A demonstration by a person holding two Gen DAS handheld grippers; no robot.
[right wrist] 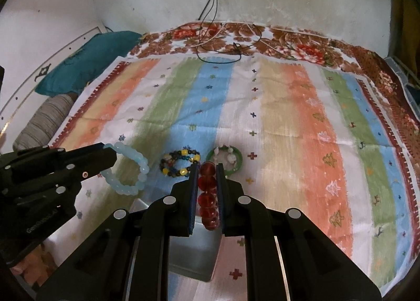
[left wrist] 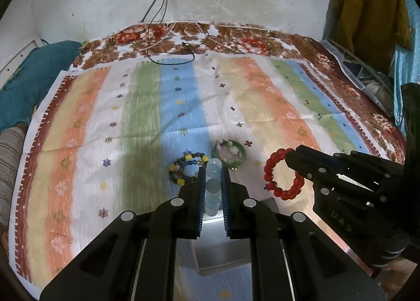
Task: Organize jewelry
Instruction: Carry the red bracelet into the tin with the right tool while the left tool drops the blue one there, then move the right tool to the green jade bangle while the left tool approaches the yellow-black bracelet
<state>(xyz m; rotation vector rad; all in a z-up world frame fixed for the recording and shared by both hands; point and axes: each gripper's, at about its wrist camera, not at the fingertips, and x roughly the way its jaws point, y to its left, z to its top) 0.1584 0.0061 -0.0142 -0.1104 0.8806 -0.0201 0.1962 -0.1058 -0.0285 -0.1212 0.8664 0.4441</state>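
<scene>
Metal box [right wrist: 194,256] mostly hidden under hand-held gripper; striped cloth [left wrist: 147,106] motion-blurred.

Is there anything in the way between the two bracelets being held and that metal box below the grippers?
Nothing visible blocks either. The left gripper holds the pale blue bead bracelet and the right gripper the red bead bracelet, both above the open grey metal box, whose visible inside looks bare.

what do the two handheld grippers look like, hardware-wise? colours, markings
Both the left gripper and the right gripper are matte black, angular, with linkage arms carrying round silver pivot caps. The fingers are flat black plates faced with ribbed blue pads. Pale lettering sits on each body's side, too blurred and cut off to read fully. No cables show on either. No sleeve is clearly visible.
</scene>
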